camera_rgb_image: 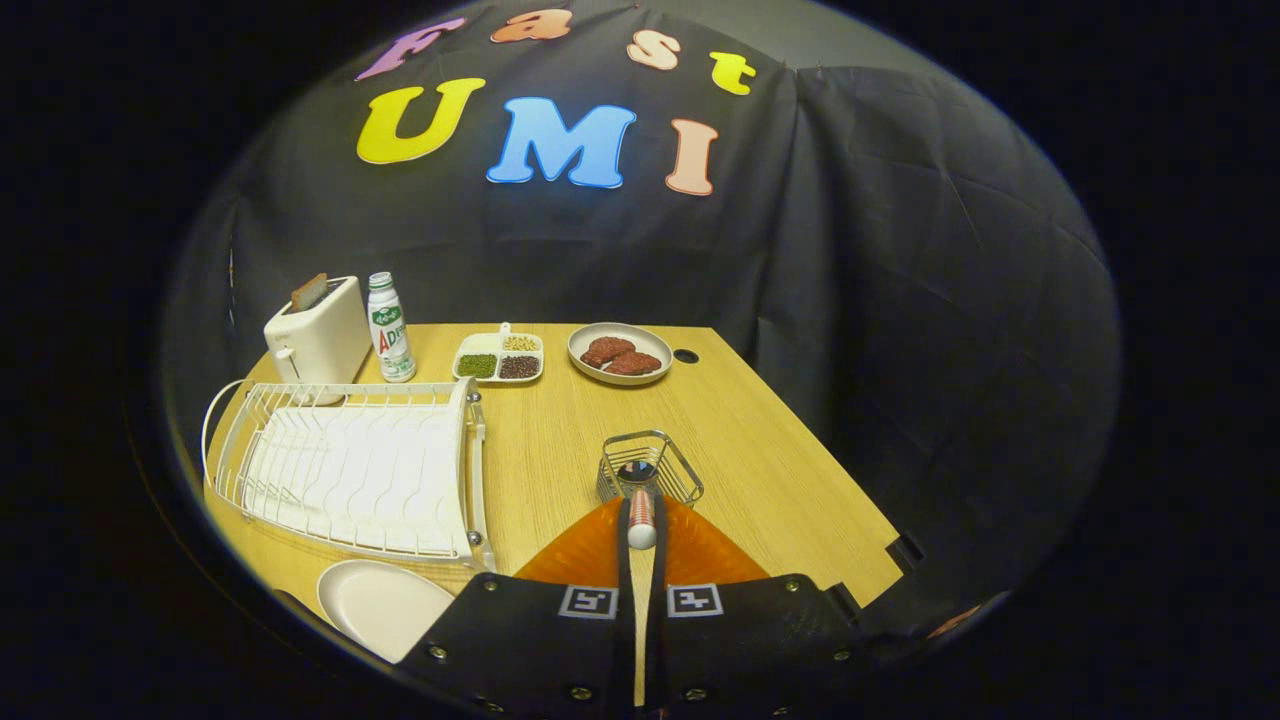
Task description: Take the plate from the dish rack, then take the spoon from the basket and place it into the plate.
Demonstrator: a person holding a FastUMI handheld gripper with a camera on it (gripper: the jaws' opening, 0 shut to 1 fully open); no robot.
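My gripper point(641, 512) is shut on the spoon point(640, 505), whose red-and-white handle stands between the two fingers and whose dark bowl reaches over the small wire basket point(655, 470) just ahead. The spoon is raised at the basket's near rim. A white plate point(380, 603) lies flat on the wooden table, to the left of the fingers and in front of the white dish rack point(350, 470), which holds no dishes.
Beyond the rack stand a white toaster point(318, 340) with toast and a white bottle point(390, 327). A divided tray of beans point(498, 357) and a plate of meat point(620, 353) sit at the table's point(760, 440) far edge. Its right edge runs close to the basket.
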